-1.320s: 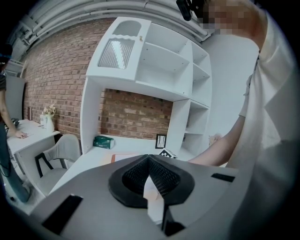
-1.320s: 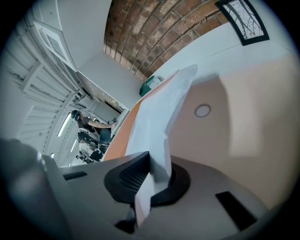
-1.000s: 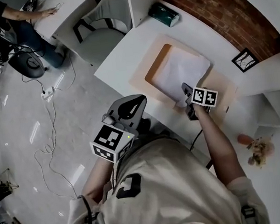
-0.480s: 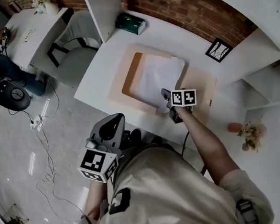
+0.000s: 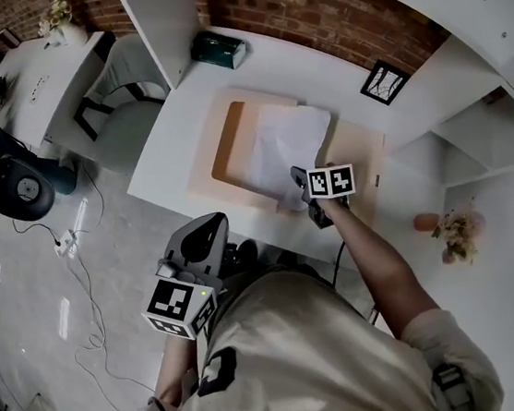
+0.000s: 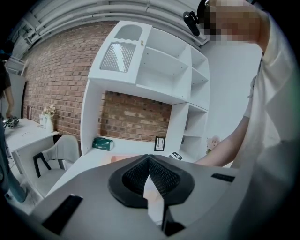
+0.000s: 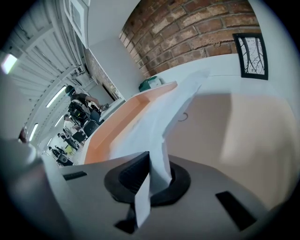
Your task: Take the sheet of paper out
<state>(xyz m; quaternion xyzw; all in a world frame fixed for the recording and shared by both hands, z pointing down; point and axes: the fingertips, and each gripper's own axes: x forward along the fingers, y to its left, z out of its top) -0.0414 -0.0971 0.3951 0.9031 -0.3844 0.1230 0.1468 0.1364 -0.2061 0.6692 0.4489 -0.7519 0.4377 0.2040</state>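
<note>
One sheet in clamped right gripper

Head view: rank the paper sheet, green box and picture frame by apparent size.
1. paper sheet, clearly largest.
2-3. green box and picture frame look about alike, so I don't rank them.

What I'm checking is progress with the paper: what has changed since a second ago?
The right gripper, shut on the near corner of the sheet, seems to have drawn it slightly toward the person, baring a bit more of the orange tray. Nothing was let go. The left gripper stays shut and empty, off the desk.
</note>
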